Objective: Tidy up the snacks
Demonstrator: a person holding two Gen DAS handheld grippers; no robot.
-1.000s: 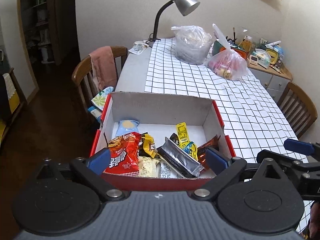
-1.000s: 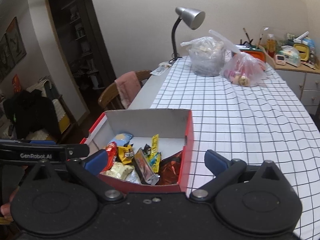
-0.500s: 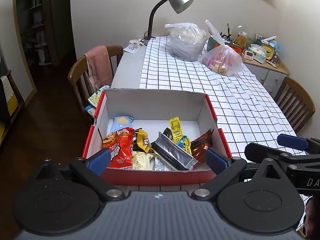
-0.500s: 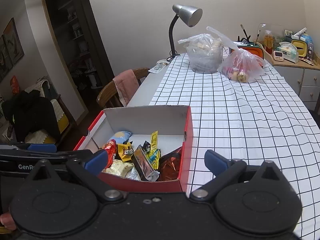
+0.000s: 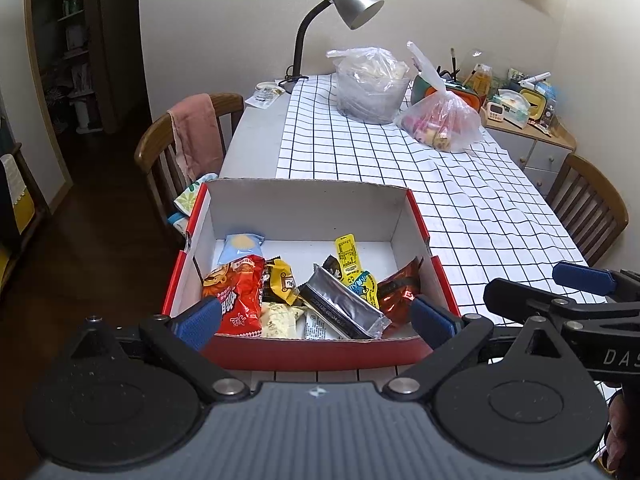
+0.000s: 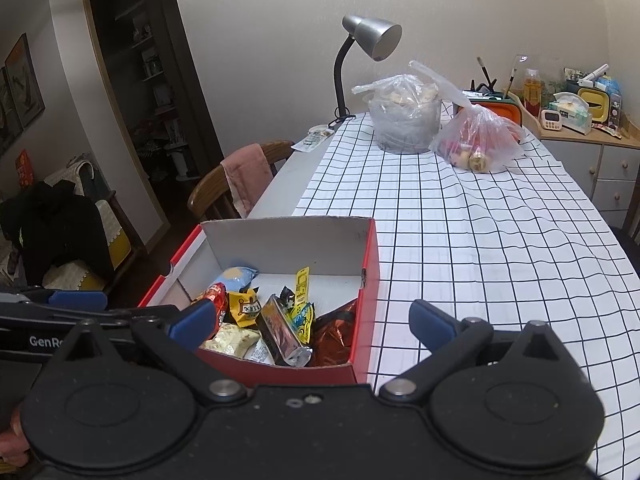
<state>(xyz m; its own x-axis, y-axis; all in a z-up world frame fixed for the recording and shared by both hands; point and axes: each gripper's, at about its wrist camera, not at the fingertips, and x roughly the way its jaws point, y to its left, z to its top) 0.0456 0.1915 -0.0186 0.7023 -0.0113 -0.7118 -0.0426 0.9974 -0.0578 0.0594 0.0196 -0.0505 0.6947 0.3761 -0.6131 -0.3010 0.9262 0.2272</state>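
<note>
Mostly, the checked tablecloth (image 5: 460, 184) covers the table, and a red cardboard box (image 5: 308, 350) sits at its near edge with snack packets (image 5: 304, 292) piled inside. Both grippers hang just short of it, spread wide and empty: the left gripper (image 5: 316, 316) frames the box's near wall, while the right gripper (image 6: 312, 320) straddles its right wall.

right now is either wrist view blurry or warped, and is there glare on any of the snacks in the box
Left wrist view: sharp, fisheye bends the wall lines, dark corners; glare streaks the silver packet in the red box. Right wrist view: equally sharp and warped, dimmer, the doorway at left in shadow; the desk lamp looks unlit.
</note>
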